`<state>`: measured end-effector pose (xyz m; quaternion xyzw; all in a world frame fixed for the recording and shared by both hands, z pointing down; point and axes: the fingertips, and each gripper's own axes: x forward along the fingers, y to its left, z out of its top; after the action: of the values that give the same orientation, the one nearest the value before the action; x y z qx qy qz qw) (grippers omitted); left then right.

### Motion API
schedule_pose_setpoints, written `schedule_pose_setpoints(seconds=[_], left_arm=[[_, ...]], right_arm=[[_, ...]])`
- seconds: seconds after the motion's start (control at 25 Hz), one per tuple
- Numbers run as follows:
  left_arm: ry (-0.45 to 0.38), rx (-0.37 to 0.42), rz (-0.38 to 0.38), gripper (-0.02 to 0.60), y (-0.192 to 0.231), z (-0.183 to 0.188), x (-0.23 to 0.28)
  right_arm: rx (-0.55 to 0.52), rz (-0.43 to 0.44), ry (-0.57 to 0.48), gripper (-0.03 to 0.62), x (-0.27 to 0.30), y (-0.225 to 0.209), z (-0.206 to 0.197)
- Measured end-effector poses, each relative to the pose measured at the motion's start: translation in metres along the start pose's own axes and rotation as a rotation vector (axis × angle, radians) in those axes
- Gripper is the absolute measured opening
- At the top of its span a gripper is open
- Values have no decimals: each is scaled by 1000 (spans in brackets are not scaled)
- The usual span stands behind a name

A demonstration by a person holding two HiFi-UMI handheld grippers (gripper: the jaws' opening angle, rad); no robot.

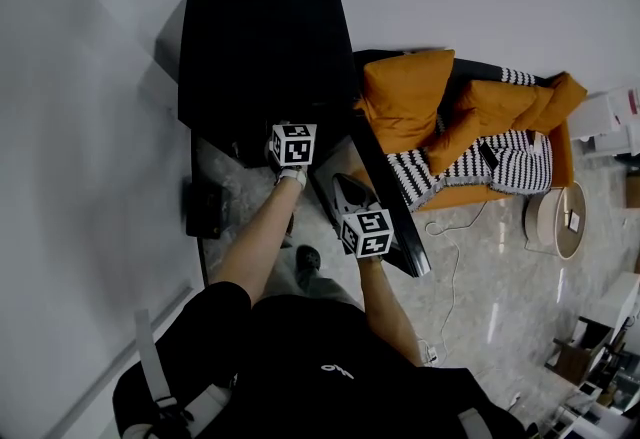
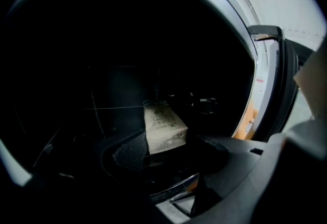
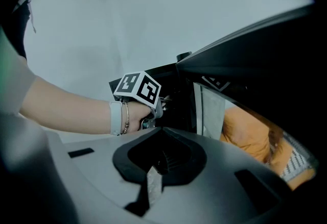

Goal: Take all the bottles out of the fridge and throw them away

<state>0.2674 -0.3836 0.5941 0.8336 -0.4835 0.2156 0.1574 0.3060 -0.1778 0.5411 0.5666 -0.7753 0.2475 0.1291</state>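
The left tool (image 2: 166,156) seems to pinch a pale box (image 2: 163,127) just at its tips, so it could slip. The right tool (image 3: 156,179) is clenched, empty.

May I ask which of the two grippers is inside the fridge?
The left gripper: it is inside the dark fridge, jaws closed on a pale printed box, whereas the right gripper, shut and empty, is outside by the open door.
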Motion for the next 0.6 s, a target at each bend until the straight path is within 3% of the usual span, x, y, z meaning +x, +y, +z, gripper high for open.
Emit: schedule_pose_setpoints(seconds=[0.6], left_arm=[[-1, -5, 5, 250, -1, -6, -15]], right_arm=[[-4, 13, 4, 9, 5, -3, -2]])
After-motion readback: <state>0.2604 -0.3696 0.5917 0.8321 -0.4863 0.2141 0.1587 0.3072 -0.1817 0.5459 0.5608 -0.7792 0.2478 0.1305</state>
